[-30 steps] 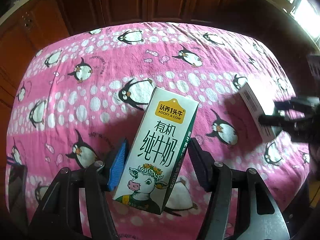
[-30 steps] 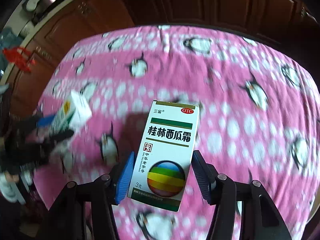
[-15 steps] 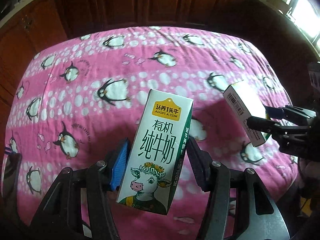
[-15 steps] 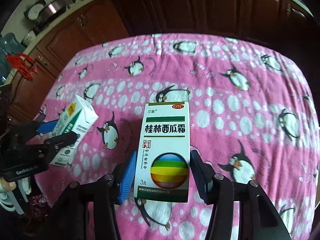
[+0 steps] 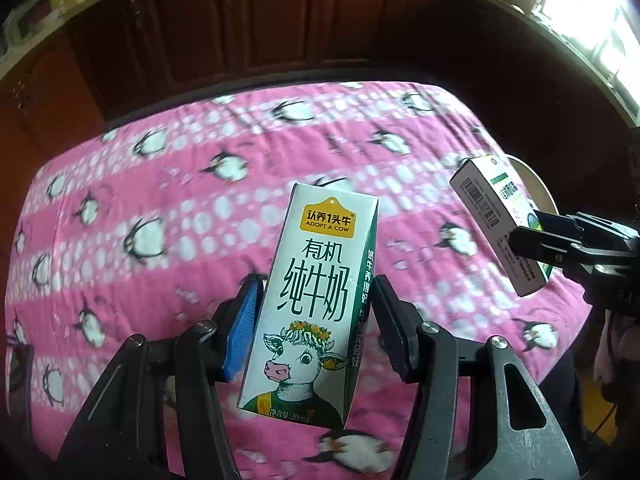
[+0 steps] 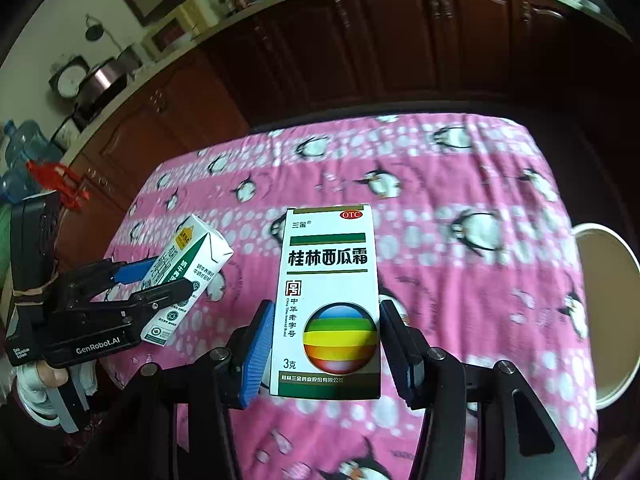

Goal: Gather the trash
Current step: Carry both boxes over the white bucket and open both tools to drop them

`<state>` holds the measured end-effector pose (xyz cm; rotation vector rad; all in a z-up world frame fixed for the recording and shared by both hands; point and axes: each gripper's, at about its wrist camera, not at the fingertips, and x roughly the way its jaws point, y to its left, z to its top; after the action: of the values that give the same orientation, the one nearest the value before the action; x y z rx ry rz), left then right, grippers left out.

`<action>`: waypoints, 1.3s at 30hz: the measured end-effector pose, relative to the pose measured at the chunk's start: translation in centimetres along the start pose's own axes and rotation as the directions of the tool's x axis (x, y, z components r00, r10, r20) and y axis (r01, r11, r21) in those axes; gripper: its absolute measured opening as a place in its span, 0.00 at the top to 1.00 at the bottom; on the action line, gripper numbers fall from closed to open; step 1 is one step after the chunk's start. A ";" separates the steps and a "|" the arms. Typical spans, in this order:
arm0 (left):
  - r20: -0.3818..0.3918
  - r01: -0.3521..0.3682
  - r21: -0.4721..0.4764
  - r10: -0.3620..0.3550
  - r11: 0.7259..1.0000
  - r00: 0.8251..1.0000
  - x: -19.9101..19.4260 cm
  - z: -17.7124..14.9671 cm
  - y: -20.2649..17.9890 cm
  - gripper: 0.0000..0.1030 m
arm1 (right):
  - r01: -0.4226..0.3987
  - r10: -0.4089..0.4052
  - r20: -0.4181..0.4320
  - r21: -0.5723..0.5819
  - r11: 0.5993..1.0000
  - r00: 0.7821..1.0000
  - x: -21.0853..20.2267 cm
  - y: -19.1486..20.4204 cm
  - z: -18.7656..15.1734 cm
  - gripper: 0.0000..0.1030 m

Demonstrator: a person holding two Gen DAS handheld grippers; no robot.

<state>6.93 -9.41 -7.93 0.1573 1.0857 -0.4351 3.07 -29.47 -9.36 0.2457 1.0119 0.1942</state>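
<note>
Currently, left gripper (image 5: 316, 328) clamps the milk carton (image 5: 310, 292); right gripper (image 6: 326, 344) clamps the medicine box (image 6: 328, 300), both above the cloth (image 6: 460, 184).

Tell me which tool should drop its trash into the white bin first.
Right, probably. The right tool holds the medicine box nearest the white bin at the table's right edge; the left tool with the milk carton sits farther away.

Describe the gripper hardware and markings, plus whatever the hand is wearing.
Both grippers are black metal frames with silver screws; each has one blue ribbed pad and one dark pad. The left gripper body reads "GenRobot.AI" in white, with a rubber band around it. The hand wears a white glove.
</note>
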 end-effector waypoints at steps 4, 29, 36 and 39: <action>0.009 0.015 0.032 -0.016 0.999 1.000 -0.1 1.1 -2.1 0.48 | 0.015 -0.016 0.027 0.032 0.999 0.999 -1.4 -1.7 -0.2 0.51; -0.074 0.220 0.228 -0.208 0.949 0.975 5.7 6.8 -20.1 0.49 | 0.184 -0.221 0.062 0.366 0.912 0.973 -8.5 -19.9 -3.9 0.51; -0.113 0.270 0.219 -0.251 0.937 0.961 8.2 8.4 -24.1 0.49 | 0.214 -0.246 0.015 0.446 0.869 0.969 -7.5 -24.7 -5.3 0.51; -0.126 0.275 0.215 -0.253 0.937 0.959 9.2 9.1 -25.4 0.49 | 0.219 -0.249 0.001 0.471 0.854 0.968 -7.0 -26.0 -5.7 0.51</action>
<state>7.39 -37.87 -9.61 0.2408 1.1539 -0.8048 -4.25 -55.58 -14.14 0.5621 1.0068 -0.2882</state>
